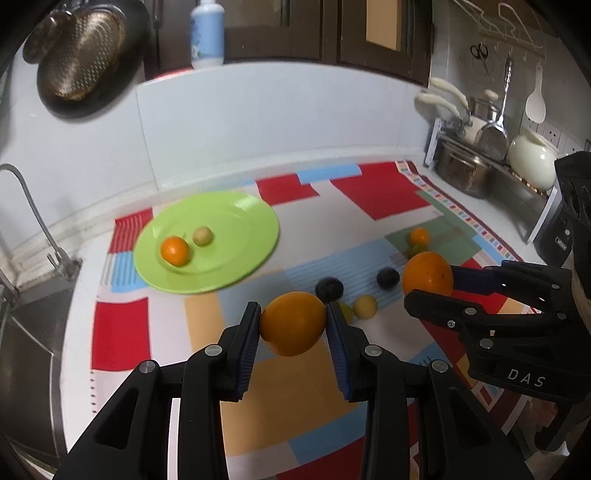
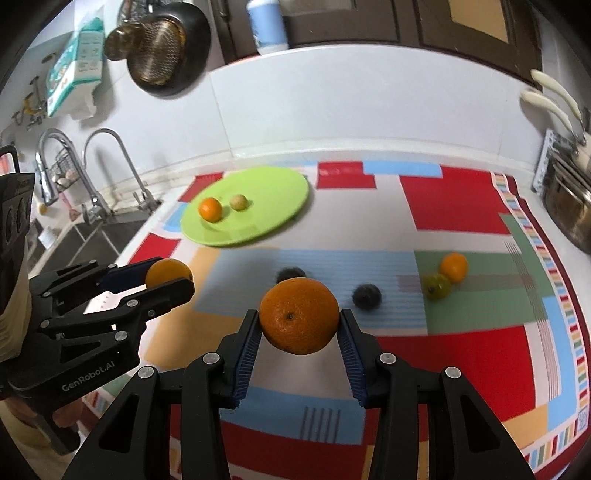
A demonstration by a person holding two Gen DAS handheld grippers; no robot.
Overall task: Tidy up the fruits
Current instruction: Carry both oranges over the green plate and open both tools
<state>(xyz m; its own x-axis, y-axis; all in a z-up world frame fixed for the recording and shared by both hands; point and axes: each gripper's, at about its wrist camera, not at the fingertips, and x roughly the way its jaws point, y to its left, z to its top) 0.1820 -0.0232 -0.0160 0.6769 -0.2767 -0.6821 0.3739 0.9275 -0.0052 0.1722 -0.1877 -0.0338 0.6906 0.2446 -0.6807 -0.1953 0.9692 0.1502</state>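
Observation:
My left gripper [image 1: 293, 317] is shut on a smooth orange [image 1: 293, 324], held above the patchwork cloth [image 1: 118, 332]. My right gripper [image 2: 299, 319] is shut on a larger orange [image 2: 299, 315]; the same gripper [image 1: 424, 286] and its orange [image 1: 427, 273] show at the right of the left wrist view. A green plate [image 1: 236, 221] at the back left carries a small tangerine [image 1: 175, 251] and a pale yellow fruit [image 1: 202, 235]. On the cloth lie two dark plums [image 1: 329, 289] [image 1: 388, 277], a pale fruit [image 1: 365, 306], another tangerine [image 2: 453, 266] and a green fruit [image 2: 437, 286].
A sink [image 1: 29, 332] with a curved tap [image 1: 26, 192] lies left of the counter. Pots and a dish rack [image 1: 476, 162] stand at the back right. A black pan with a strainer [image 1: 85, 59] hangs on the wall. A blue-labelled bottle [image 1: 207, 33] stands on the ledge.

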